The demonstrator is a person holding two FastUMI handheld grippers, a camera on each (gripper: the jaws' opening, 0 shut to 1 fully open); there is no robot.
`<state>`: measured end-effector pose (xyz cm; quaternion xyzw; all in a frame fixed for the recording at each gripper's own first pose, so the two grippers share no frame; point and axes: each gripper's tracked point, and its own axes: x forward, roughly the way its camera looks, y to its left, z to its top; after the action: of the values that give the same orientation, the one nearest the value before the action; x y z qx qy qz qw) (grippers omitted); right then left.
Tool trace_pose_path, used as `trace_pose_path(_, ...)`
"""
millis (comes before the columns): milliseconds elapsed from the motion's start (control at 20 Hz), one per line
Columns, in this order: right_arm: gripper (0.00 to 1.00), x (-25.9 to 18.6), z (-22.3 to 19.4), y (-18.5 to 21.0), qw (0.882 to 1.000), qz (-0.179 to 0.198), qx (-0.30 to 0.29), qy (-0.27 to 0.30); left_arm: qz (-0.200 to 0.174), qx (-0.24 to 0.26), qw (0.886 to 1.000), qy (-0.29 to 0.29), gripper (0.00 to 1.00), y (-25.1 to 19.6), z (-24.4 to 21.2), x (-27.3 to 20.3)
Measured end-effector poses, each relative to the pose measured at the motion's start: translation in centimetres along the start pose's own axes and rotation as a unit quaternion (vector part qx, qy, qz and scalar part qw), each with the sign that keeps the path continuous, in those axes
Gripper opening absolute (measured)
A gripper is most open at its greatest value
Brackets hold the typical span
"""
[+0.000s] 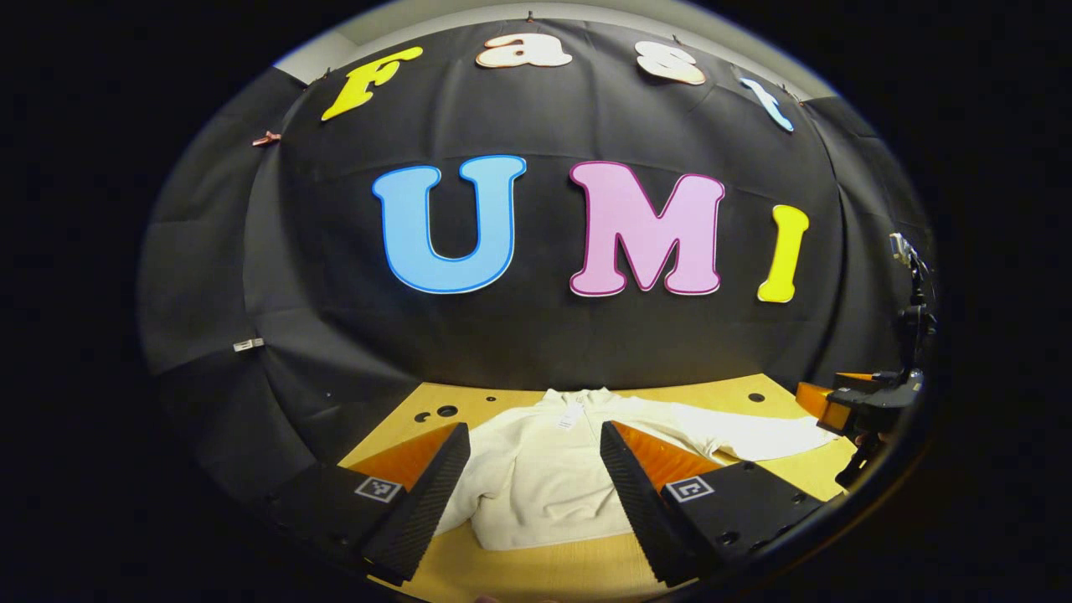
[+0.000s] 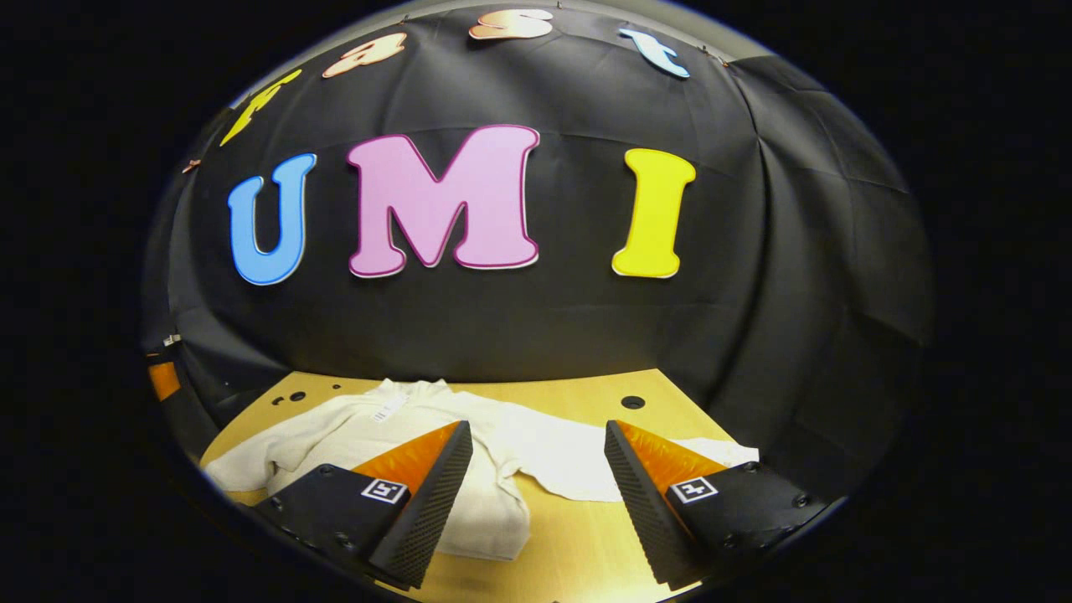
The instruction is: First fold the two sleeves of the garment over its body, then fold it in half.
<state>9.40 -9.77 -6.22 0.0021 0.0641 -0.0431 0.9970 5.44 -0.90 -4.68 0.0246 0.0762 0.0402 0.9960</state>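
Both claws gape, empty — the right claw [image 2: 536, 502] hangs above the outstretched sleeve [image 2: 578, 456], which runs toward the bench's [image 2: 586, 394] right edge from the garment [image 1: 544, 477]; the left claw [image 1: 532, 494] hovers over its body. Right is nearer that sleeve.

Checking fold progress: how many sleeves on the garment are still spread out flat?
2. One sleeve stretches right across the table, between the right claw's fingers. The other sleeve lies out to the left. Both claws open, above the garment.
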Motion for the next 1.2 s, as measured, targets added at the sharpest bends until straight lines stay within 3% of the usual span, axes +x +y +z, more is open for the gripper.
trace_pose_path(350, 0.98, 4.6, -3.7, -8.0, 0.997, -0.058, 0.017, 0.055, 0.008, 0.007, 1.000, 0.012, 0.98, -2.0, -0.7, 1.6)
trace_pose_path(700, 0.98, 9.2, -6.4, -18.3, 0.988, -0.120, 0.014, 0.091, 0.008, 0.016, 0.999, 0.036, 0.98, -4.8, -2.0, 2.6)
trace_pose_path(1200, 0.98, 13.1, -15.2, -28.4, 0.963, -0.179, 0.036, 0.199, -0.026, 0.036, 0.997, 0.058, 0.99, -9.3, -3.3, 4.2)
